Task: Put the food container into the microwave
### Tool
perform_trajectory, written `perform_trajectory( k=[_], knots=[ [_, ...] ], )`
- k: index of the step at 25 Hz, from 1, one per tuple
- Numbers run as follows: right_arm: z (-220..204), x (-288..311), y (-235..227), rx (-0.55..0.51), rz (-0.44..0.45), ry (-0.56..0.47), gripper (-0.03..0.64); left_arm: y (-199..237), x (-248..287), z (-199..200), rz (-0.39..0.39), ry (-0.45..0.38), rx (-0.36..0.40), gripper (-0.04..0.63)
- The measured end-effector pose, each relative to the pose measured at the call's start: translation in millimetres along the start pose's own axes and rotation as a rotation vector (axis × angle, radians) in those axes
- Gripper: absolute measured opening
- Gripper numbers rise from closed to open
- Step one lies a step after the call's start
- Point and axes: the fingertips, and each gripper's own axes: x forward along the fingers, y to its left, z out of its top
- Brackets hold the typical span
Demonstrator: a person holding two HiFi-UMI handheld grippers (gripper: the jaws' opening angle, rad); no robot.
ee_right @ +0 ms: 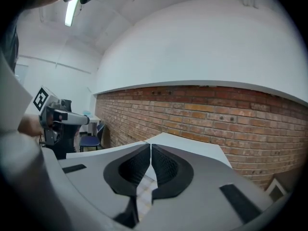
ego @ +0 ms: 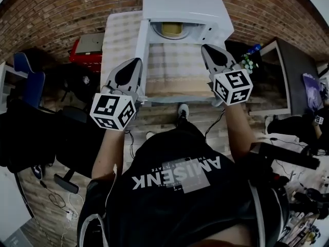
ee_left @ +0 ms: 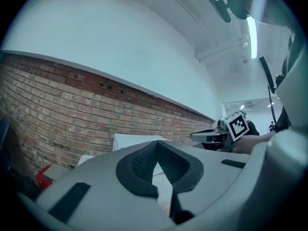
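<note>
The left gripper (ee_left: 156,161) is pressing its dark pads tip to tip with nothing between them. The right gripper (ee_right: 150,154) is doing the same, its jaws drawn together on empty air with only a hairline slit showing. Both are hovering over the near edge of the table (ego: 175,66), tips pointing forward, well apart from each other.

Ahead of the jaws and between them, the white microwave (ego: 190,6) is standing with its door (ego: 142,42) swung open just beyond the left tips. The food container (ego: 172,30) is apparently sitting inside the cavity, a yellowish round shape. It is small and shadowed there, so I am not sure of its outline.

In my judgement the door is what is waiting to be closed, and that is where things could be going wrong. If the container is sitting too near the front lip, the door may be catching it. A hard push from closed jaws may also be sliding the microwave back over the checked cloth and bunching it.

That cloth is covering the whole tabletop under the jaws. Beyond the tips a brick wall (ee_right: 231,109) is running under a white ceiling. A red box (ego: 82,53) is lying left of the left jaws, and a desk (ego: 288,71) is standing right of the right jaws.
</note>
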Motion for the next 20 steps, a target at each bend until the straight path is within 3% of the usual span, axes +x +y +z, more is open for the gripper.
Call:
perform_trajectory(
  k=[5,12,16,20],
  knots=[
    [9,-23,-3,-0.009,-0.037,-0.019,0.046,7,-8,15,0.06,-0.087,-0.023,0.011],
    [10,-44,-29,0.007,-0.052,-0.027,0.046,-8,2,31,0.102,-0.126,0.034,0.011],
    [15,-54,-47,0.007,-0.054,-0.048,0.043,-18,16,38,0.106,-0.111,0.068,0.011],
    [11,-63,-63,0.002,-0.051,-0.046,0.041,-22,26,30,0.166,-0.072,0.066,0.011]
  ],
)
